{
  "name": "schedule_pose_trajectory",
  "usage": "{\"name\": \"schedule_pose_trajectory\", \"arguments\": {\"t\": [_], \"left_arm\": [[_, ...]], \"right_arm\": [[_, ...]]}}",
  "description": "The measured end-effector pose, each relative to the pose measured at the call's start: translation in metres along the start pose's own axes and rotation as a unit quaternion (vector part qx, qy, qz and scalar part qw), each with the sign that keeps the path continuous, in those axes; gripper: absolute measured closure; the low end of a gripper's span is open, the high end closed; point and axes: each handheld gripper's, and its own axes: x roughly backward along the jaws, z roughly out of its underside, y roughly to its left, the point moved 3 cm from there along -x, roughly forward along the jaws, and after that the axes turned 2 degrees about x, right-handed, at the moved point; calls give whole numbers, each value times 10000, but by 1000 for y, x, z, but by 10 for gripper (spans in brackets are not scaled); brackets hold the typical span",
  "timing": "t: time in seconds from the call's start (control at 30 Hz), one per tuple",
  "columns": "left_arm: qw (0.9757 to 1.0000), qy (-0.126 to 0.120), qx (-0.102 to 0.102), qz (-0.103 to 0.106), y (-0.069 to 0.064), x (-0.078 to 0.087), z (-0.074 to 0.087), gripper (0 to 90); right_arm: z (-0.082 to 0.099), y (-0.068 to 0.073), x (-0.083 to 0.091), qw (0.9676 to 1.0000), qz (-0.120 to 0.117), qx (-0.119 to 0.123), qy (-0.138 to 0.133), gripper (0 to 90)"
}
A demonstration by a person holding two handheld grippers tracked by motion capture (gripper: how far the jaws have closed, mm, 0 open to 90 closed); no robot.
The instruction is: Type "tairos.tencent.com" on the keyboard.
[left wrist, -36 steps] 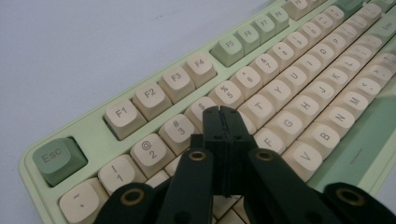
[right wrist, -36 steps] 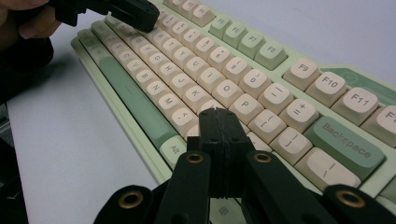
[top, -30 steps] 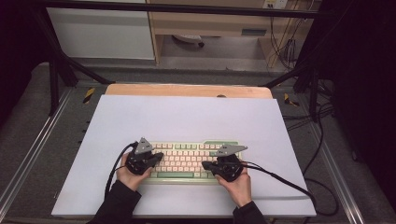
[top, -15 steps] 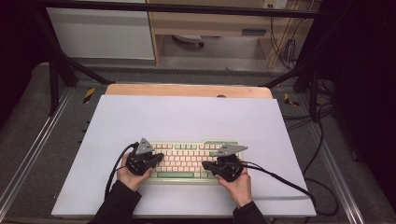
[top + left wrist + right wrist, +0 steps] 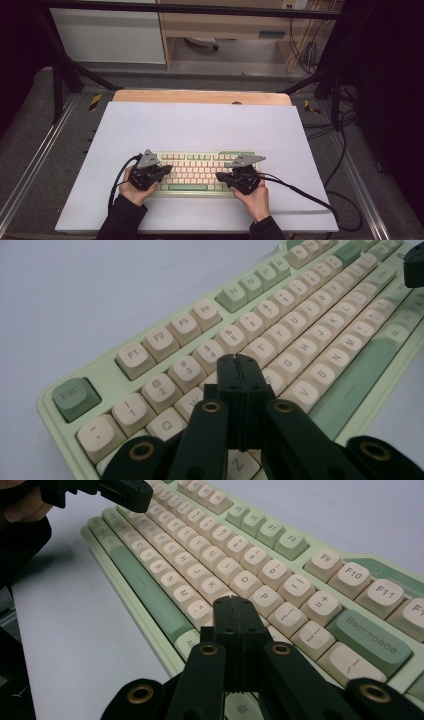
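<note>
White sheeting covers the surface (image 5: 200,125), and I've got the green-and-cream keyboard (image 5: 200,167) sitting toward six o'clock of it, long side running nine to three. My left gripper (image 5: 159,172) is over the keyboard's nine o'clock end, my right gripper (image 5: 222,176) over the three o'clock end, each in a hand (image 5: 134,190) coming up from six. On the left gripper view I see the jaws pressed flat together, nothing between them, tips above the letter rows near the E and R keys. Right gripper view, same story: jaws together and empty, tips over the keys just below P, Backspace key (image 5: 372,641) off at three o'clock.
</note>
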Motion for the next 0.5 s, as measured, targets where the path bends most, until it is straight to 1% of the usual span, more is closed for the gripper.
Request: {"name": "schedule_pose_trajectory", "arguments": {"t": [0.17, 0.5], "left_arm": [[10000, -40, 30, 33, 2, 6, 3, 900], [10000, -69, 67, 24, 4, 14, 8, 900]], "right_arm": [[-1, 2, -1, 10000, -44, -20, -16, 900], [-8, 11, -9, 9999, -138, 101, 19, 900]]}}
